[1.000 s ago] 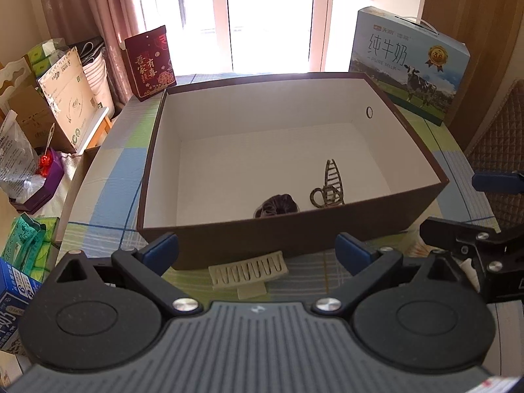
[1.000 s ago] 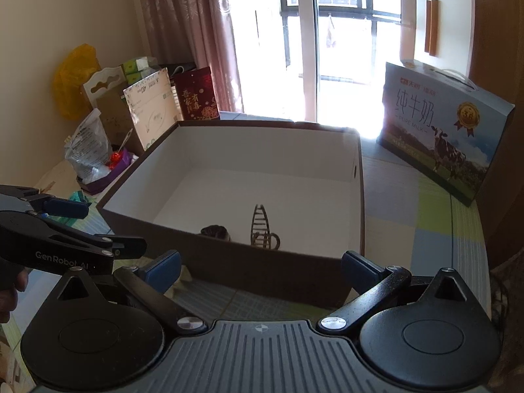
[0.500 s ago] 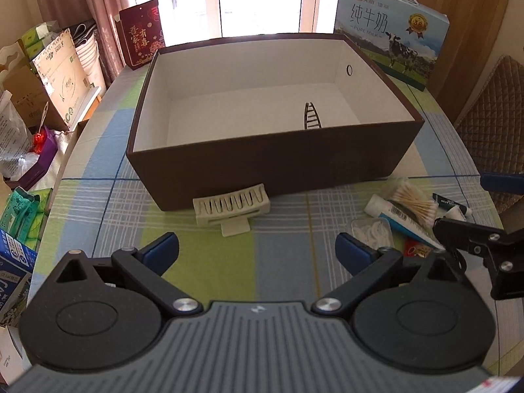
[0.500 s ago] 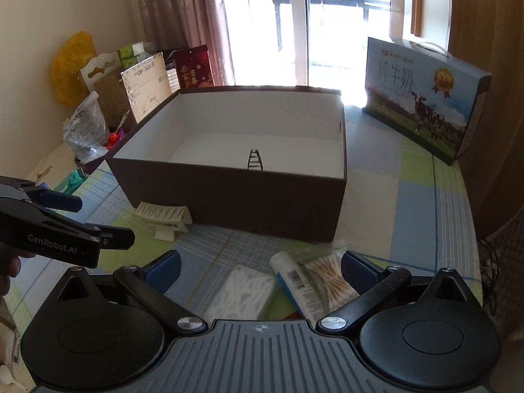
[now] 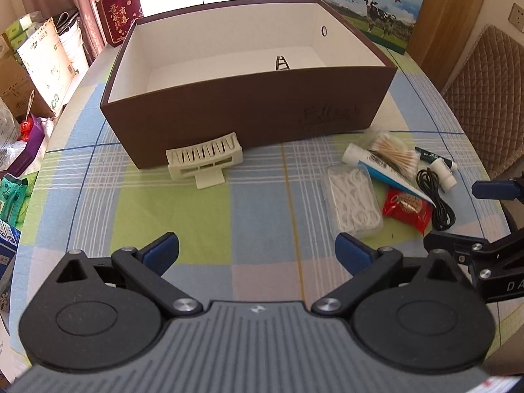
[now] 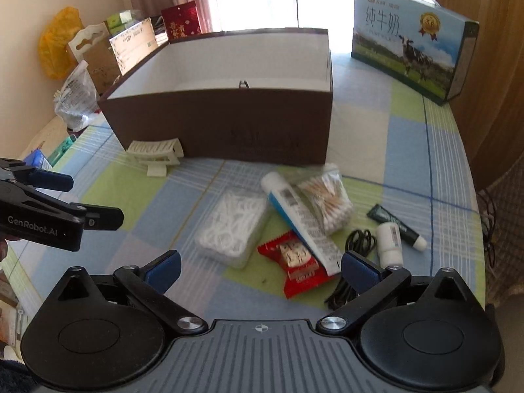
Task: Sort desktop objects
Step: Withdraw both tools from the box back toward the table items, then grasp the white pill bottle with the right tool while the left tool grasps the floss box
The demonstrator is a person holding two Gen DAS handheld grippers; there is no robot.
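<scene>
The toothpaste tube (image 6: 299, 219) lies flat, its long axis diagonal, cap toward the brown box (image 6: 229, 124). Both the left hand-held gripper (image 5: 257, 249) and the right hand-held gripper (image 6: 260, 267) gape wide, holding nothing.

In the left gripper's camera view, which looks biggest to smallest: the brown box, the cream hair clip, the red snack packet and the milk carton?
1. Brown box.
2. Milk carton, though it stands farther back and is partly cut off.
3. Cream hair clip.
4. Red snack packet.

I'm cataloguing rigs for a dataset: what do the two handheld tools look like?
Both match: the left tool and right tool have black linkage arms with silver pivot screws, round black housings, a ribbed grey body and blue pads on the fingers. White lettering on the left tool's side reads "GenRobot.AI". No cables or sleeves show.
</scene>
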